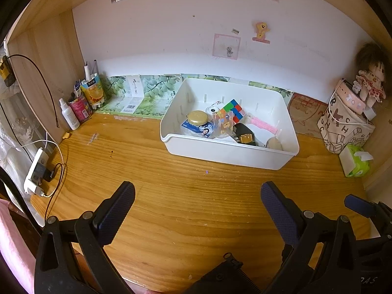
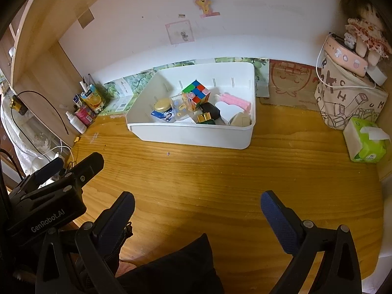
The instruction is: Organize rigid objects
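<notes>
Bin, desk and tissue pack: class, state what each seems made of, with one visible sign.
Bin: likely plastic, smooth white moulded walls with rounded rim. Desk: wood or wood veneer, visible grain, slight sheen. Tissue pack: probably soft plastic film, glossy and crinkled.

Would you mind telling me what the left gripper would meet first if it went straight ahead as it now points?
Probably the near wall of the white bin; the left gripper is open over bare desk, though depth is uncertain.
</notes>
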A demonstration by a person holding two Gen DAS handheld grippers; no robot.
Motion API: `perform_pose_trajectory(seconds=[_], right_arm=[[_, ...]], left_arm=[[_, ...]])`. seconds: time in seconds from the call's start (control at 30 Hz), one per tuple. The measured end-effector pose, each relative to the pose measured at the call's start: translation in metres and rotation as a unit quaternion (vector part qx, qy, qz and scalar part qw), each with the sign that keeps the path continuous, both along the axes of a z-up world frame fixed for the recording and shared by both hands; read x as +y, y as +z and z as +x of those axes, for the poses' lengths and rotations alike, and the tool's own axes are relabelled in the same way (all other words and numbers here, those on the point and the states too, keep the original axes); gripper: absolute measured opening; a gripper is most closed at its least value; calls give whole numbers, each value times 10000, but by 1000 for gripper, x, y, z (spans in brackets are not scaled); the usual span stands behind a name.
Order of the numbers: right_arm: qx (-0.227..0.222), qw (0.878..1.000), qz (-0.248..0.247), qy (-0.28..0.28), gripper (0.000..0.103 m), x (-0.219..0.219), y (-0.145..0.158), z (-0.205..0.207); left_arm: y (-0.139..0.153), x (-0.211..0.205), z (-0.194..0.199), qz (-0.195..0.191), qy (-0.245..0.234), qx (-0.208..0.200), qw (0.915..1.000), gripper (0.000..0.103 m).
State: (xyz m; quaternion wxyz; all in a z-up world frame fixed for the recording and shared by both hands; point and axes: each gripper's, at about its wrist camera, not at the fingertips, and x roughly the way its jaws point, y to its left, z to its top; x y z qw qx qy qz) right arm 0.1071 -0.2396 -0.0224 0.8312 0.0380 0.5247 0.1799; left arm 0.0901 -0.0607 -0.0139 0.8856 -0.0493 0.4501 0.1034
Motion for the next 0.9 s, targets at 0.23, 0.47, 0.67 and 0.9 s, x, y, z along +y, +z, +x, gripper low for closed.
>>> perform_pose_trajectory(seconds=[0.23, 0.47, 0.67, 0.9], right_arm=[[5, 10000, -11, -4, 103, -1, 0, 1], [10, 10000, -14, -4, 103, -1, -1, 0], [5, 10000, -25, -6, 103, -1, 0, 0], [16, 10000, -30, -7, 103, 0, -1, -1]], left_arm=[[-3, 2, 0, -16, -34, 3, 10000, 102], [-2, 2, 0, -18, -44, -2, 10000, 102], [-2, 4, -1, -41, -56, -8, 10000, 102], [-2, 4, -1, -45, -61, 2, 10000, 102]])
